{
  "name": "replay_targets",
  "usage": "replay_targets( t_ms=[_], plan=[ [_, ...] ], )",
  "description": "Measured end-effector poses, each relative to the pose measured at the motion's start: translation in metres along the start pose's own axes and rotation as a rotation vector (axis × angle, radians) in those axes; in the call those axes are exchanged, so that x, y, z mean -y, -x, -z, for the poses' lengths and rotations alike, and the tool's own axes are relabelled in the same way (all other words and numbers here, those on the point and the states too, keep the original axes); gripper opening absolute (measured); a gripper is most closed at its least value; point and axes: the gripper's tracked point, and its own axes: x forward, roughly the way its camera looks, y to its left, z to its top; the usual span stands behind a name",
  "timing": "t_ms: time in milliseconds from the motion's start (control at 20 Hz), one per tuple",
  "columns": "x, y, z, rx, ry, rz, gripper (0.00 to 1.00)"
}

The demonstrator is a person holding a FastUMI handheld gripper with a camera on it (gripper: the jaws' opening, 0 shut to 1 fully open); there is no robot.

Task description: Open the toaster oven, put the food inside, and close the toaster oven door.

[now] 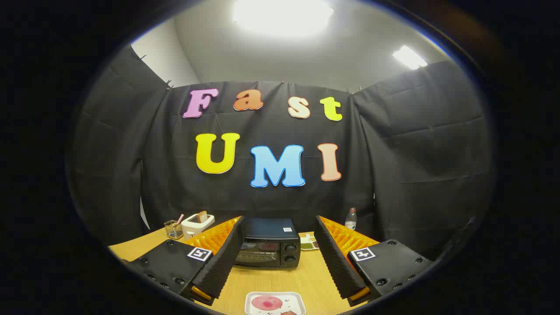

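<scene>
The task looks to be at its start: the oven (267,243) sits shut on the table (306,275), door facing the tool (278,258), and nothing is held. The tool stands wide, its 2 fingers (221,262) splayed with the oven framed between them at 12 o'clock, well ahead and untouched. The first step, opening the door, is still to do.

The food (267,302) lies on a white tray (274,302) at 6 o'clock, close under the fingers, between them and nearer than the oven. It looks like a round pinkish slice; a second small piece shows at the tray's near edge, too cut off to name.

The next move, as I judge it, is to carry the tool forward over the tray toward the oven's front and catch the top of the door to pull it down. The handle is hard to make out from here, so the approach needs care. The 2 knobs (289,253) sit at the oven's right side and should be avoided.

Around it: a white toaster (197,223) and a small wire basket (173,229) at 10 o'clock, a bottle (351,218) at 2 o'clock, and a small dish (309,243) just right of the oven. None blocks the straight path; only the tray lies under it, and the door must have room to swing down short of it.
</scene>
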Motion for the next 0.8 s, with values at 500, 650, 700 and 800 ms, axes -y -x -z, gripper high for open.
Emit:
replay_targets(
  t_ms=[500, 650, 700, 800],
  plan=[
    [-0.001, -0.004, -0.003, 0.01, -0.018, -0.004, 0.99],
    [-0.005, -0.007, -0.001, 0.005, -0.019, -0.008, 0.99],
    [-0.007, -0.008, -0.001, 0.004, -0.019, -0.01, 0.99],
    [-0.01, -0.01, -0.001, 0.006, -0.025, -0.011, 0.99]
  ],
)
